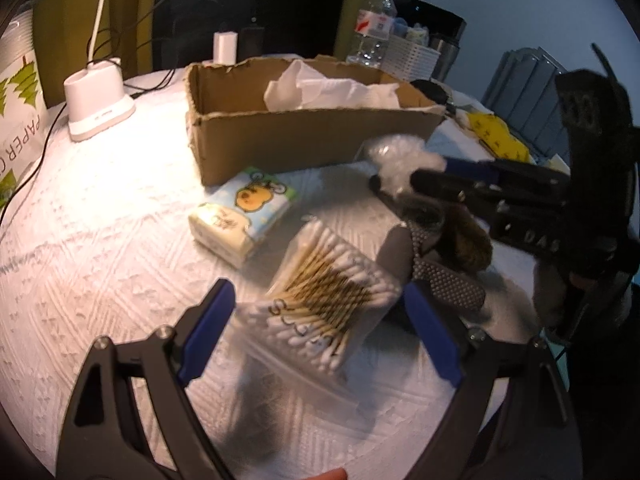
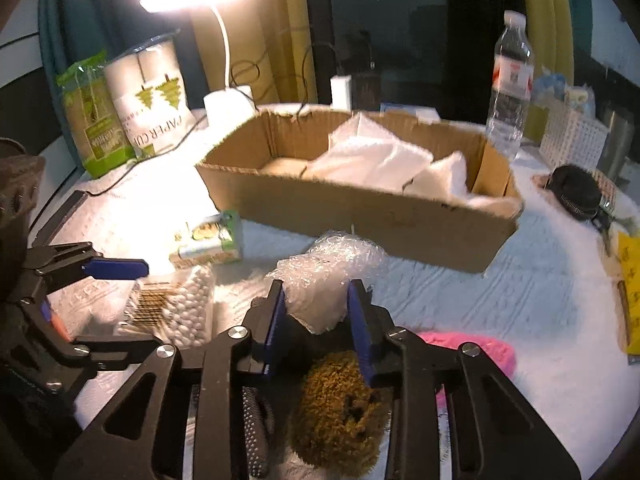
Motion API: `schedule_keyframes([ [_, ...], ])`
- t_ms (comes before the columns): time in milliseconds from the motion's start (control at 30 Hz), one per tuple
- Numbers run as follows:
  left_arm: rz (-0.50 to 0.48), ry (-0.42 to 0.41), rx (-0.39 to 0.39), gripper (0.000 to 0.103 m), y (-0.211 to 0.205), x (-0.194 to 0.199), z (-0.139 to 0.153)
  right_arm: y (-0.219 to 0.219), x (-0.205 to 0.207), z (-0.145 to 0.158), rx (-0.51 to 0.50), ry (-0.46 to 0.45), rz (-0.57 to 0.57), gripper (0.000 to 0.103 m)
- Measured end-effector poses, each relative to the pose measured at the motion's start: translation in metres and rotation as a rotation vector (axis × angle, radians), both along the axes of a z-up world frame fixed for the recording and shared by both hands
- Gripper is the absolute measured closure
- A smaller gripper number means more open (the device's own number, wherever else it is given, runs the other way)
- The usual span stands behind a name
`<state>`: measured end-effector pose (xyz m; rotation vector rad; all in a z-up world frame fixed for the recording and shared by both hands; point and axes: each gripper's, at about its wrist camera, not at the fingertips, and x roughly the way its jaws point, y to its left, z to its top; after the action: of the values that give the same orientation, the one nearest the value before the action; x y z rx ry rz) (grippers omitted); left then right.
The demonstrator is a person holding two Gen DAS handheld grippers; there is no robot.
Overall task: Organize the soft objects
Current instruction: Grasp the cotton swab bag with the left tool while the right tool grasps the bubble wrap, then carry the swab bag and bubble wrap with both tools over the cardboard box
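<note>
My left gripper (image 1: pixel 316 312) is open, its blue fingers either side of a clear bag of cotton swabs (image 1: pixel 324 300) on the white tablecloth; the bag also shows in the right wrist view (image 2: pixel 172 304). My right gripper (image 2: pixel 318 308) is shut on a wad of bubble wrap (image 2: pixel 324 280), held above the table; it also shows in the left wrist view (image 1: pixel 396 160). A cardboard box (image 1: pixel 304 136) (image 2: pixel 360 208) behind holds white soft sheets (image 2: pixel 372 156). A tissue pack (image 1: pixel 244 212) (image 2: pixel 208 240) lies in front of the box. A brown fuzzy object (image 2: pixel 340 404) sits under my right gripper.
A pink knitted item (image 2: pixel 472 348) lies right of my right gripper. A lamp base (image 1: pixel 96 100), paper cup packs (image 2: pixel 148 100), a water bottle (image 2: pixel 508 84), a white basket (image 2: pixel 572 140), a dark pouch (image 2: pixel 576 192) and a yellow paper (image 1: pixel 496 136) ring the table.
</note>
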<state>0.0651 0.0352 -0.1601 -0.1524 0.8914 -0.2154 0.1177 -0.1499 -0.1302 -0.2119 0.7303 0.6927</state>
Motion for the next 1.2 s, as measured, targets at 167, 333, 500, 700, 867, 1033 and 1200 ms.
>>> schedule_keyframes([
  [167,-0.047,-0.009,0.031,0.015,-0.005,-0.002,0.000,-0.016,-0.003,0.019,0.031,-0.039,-0.038,0.070],
  [333,-0.066,0.019,0.154,0.016,-0.014,0.001,-0.016,-0.034,-0.004,0.028,0.046,-0.057,-0.074,0.070],
  [500,-0.062,0.002,0.168,0.039,-0.014,-0.002,-0.016,-0.046,-0.008,0.030,0.056,-0.063,-0.095,0.070],
  [700,-0.058,-0.023,0.150,0.048,-0.013,-0.007,-0.008,-0.055,-0.013,0.039,0.070,-0.088,-0.110,0.070],
  [867,-0.031,-0.063,0.108,0.048,-0.008,-0.012,0.010,-0.057,-0.014,0.046,0.076,-0.106,-0.108,0.070],
  [1033,-0.004,-0.101,0.098,0.048,-0.004,-0.010,0.027,-0.058,-0.013,0.051,0.081,-0.116,-0.106,0.070],
  [1200,0.020,-0.125,0.092,0.048,0.001,-0.003,0.036,-0.054,-0.010,0.054,0.086,-0.117,-0.088,0.070],
])
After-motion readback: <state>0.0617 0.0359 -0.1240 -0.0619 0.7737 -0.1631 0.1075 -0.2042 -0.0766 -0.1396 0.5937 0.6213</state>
